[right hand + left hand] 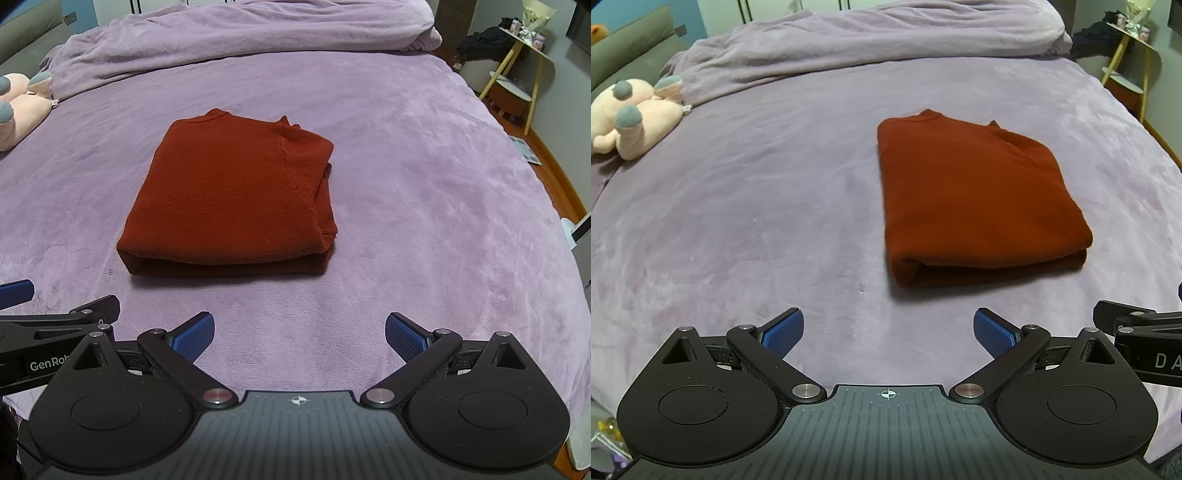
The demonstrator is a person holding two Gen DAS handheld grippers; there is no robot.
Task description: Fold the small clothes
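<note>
Sweater (232, 199), rust red, sits folded into a chunky rectangle in the middle of the bed, and neither tool is touching it. Left gripper (888, 334) hangs low over the blanket with its blue pads (785, 332) spread wide, nothing between them. Right gripper (299, 336) is the same deal, jaws splayed and gripping nothing, just beside the left one, so each shows up at the edge of the other's camera. Both are on the near side of the garment with a strip of bare blanket between fingertips and the folded edge. That near edge shows a rounded fold with layers stacked, and on the right side a tucked-in sleeve peeks out a bit.

Nothing sits between the grippers and the sweater. A pink plush toy (626, 118) with grey feet lies well off to the left near the bed's edge. Purple fleece blanket (424, 184) covers the whole mattress, and a bunched-up duvet (240, 40) in the same colour is piled across the far end. Off the right side there's wood floor and a little yellow-legged shelf (524, 62) with dark clothes heaped beside it. Loads of open blanket all around the sweater.
</note>
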